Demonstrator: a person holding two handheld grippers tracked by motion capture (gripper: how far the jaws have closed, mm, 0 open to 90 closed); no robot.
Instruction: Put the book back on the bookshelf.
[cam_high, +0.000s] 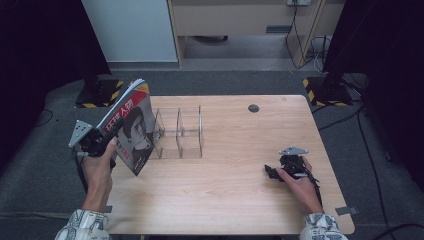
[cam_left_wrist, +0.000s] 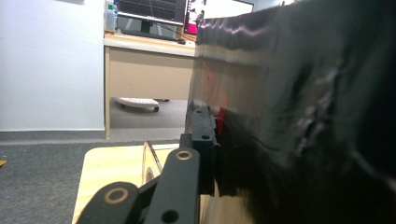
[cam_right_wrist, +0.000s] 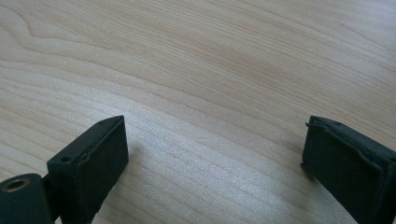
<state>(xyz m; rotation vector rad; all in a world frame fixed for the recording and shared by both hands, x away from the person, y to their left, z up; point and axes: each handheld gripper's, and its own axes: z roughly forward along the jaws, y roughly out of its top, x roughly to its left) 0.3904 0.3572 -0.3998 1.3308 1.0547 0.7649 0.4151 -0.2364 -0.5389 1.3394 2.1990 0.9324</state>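
A magazine (cam_high: 129, 127) with a red, white and black cover stands tilted over the table's left edge, its lower corner close to the wood. My left gripper (cam_high: 106, 141) is shut on its near edge. In the left gripper view one black jaw presses on the dark, blurred cover of the magazine (cam_left_wrist: 299, 116), and the other jaw is hidden behind it. Just right of the magazine stands a clear plastic divider rack (cam_high: 180, 132). My right gripper (cam_high: 270, 172) rests low on the table at the right, jaws wide apart and open (cam_right_wrist: 215, 158) over bare wood.
The wooden table (cam_high: 225, 200) has a dark round hole (cam_high: 253, 108) near its far edge. Two stand bases with yellow-black stripes (cam_high: 100, 92) (cam_high: 325, 90) sit on the carpet beyond the far corners. Cables trail at the right; a desk stands at the back.
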